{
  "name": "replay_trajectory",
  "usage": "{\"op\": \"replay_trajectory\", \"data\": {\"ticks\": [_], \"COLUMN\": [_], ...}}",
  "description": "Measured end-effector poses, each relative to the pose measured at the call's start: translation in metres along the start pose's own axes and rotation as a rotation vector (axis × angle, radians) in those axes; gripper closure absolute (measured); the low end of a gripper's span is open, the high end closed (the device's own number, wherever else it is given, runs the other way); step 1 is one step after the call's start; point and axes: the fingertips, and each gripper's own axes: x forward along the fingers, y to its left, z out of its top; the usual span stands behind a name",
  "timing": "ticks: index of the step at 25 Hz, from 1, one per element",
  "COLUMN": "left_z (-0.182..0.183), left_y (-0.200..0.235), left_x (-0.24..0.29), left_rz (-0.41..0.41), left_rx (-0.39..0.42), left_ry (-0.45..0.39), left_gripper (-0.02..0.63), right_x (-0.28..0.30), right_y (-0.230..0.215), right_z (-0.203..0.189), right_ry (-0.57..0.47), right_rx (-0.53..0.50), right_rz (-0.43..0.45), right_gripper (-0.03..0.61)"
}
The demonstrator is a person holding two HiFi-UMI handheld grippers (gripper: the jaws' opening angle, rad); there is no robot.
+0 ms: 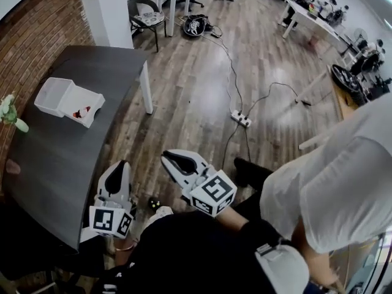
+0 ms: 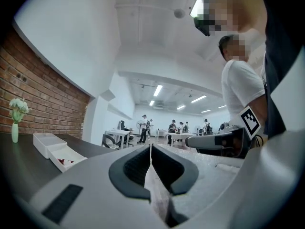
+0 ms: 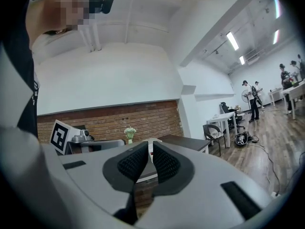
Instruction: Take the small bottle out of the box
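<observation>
An open white box lies on the dark table by the brick wall. A small red and dark item lies in its flat half; I cannot make out its shape. The left gripper view shows the same box far off to the left. My left gripper hovers over the table's near edge, well short of the box, with its pads together and nothing held. My right gripper is held beside it over the floor. Its jaws stand almost together with only a thin slit and nothing between them.
A vase of pale flowers stands at the table's left edge. A chair sits beyond the table's far end. A power strip and cables lie on the wood floor. A person in a white shirt stands close on my right.
</observation>
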Motion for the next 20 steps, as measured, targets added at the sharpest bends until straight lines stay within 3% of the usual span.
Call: {"op": "replay_trajectory", "data": {"ticks": [10, 20], "left_z": [0.001, 0.012], "left_y": [-0.002, 0.053], "left_x": [0.009, 0.022], "left_rz": [-0.021, 0.040], "left_rx": [0.006, 0.023], "left_ry": [0.003, 0.036], "left_gripper": [0.611, 0.612], "right_x": [-0.015, 0.051], "right_y": [-0.012, -0.030], "right_z": [0.000, 0.008], "right_ry": [-0.011, 0.007], "right_rx": [0.023, 0.038], "right_rz": [-0.051, -0.008], "right_gripper": [0.545, 0.540]}}
